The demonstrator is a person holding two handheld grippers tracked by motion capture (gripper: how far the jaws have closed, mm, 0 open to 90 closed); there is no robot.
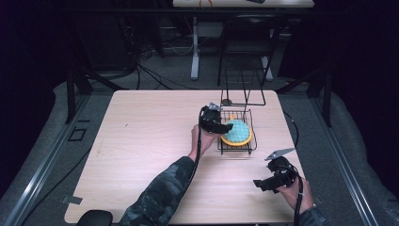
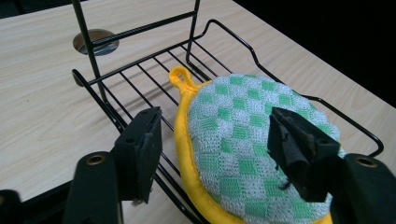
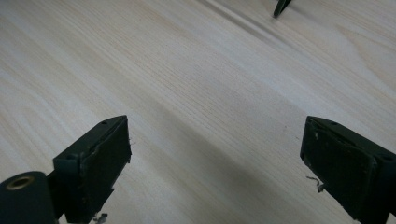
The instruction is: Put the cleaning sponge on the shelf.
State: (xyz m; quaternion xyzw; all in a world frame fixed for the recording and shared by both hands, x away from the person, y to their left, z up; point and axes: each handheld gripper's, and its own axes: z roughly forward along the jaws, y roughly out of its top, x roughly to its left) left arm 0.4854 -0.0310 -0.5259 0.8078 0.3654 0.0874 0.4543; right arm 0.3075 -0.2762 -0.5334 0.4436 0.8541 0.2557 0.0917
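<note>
Potholder [image 1: 236, 132] in the wire basket [image 1: 254, 143] is what your left gripper [image 1: 221, 126] deals with. From the high view, that gripper sits at the basket's near-left rim with its tips over the cloth, while your right gripper [image 1: 259, 184] rests well apart, low over the bare table [image 1: 141, 141].

Looking along your left gripper's view, the fingers [image 2: 142, 149] stand spread, pressing on nothing. The green-checked potholder [image 2: 243, 140] with its yellow border lies flat on the basket [image 2: 233, 39] wires; one finger hangs just outside its yellow edge, the other over its checked face, so the cloth's edge sits between them but loose. Its hanging loop [image 2: 180, 77] points away from your fingertips, toward the basket's far rail.

Along your right gripper's view, the fingers [image 3: 100, 156] are wide apart above plain wood [image 3: 196, 84], with nothing between them.

As for risk, I judge the main one is snagging: if you draw your left gripper back low, a finger could catch the yellow border or a basket wire and drag the cloth half out, or shift the light basket across the table. Lifting clear first would avoid that.
</note>
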